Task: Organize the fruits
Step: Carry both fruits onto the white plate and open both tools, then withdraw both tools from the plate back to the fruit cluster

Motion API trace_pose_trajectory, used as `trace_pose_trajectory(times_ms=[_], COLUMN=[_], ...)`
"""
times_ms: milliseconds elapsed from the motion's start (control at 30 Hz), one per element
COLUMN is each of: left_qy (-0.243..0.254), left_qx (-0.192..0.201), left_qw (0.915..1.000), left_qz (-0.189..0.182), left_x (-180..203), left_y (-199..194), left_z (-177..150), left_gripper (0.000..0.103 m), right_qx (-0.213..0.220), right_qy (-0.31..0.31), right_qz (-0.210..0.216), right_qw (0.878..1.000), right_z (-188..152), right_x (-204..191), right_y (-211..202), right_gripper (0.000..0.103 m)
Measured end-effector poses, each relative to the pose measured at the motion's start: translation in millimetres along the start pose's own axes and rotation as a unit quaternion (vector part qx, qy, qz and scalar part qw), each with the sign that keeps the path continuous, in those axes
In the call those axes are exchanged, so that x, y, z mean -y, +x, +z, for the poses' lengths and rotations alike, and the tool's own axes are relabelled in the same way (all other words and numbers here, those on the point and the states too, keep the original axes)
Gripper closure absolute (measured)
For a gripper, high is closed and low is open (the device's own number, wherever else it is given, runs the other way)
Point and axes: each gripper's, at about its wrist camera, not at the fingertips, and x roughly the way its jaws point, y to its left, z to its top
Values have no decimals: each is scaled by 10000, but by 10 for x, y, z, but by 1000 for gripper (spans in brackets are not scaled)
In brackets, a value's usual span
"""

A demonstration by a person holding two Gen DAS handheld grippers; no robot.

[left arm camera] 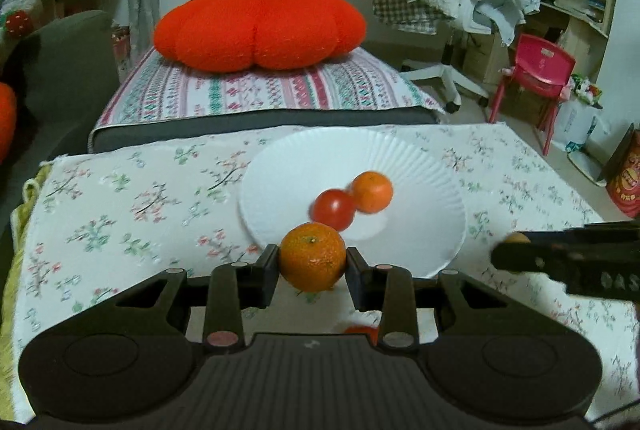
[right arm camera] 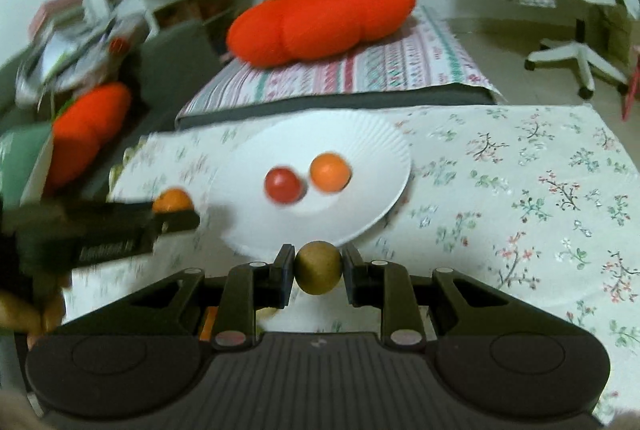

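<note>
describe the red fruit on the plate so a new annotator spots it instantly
Find the white paper plate on the floral tablecloth. Two small round fruits sit touching near its middle. The target is the tomato: glossy and deep red, on the left, while its neighbour the small orange is orange and matte.

You get dim, even indoor light, soft shadows; strong fisheye bending, dark corners; right wrist view motion-blurred, background soft.

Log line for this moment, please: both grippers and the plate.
left gripper: shut on orange | right gripper: shut on kiwi | plate: holds tomato, tangerine
</note>
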Motion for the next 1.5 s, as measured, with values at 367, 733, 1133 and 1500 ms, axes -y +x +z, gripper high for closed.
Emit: trace_pose_trajectory(times_ms=[367,733,1133,1500], left_qy=[204,388,341,191], left_qx=[39,-158,-55,-339], left_qw=[9995,9988,9989,9992], left_qz=[-238,-241,-309,-87], left_x=[231,310,88,-34], left_y=[293,447,90,-216], left_z=[44,-25,-17,-210], left_gripper=[90,89,63,61], right_qx=[170,190,115,1], right_qy=[289,147,622,1059], right_qz=[77,-38,-261,-73], right_qw=[9994,9997,9977,9944], right_z=[120,68,168,129], right_x=[115,81,77,166], right_y=[360,441,61,-325], right_gripper=[80,79,52,27])
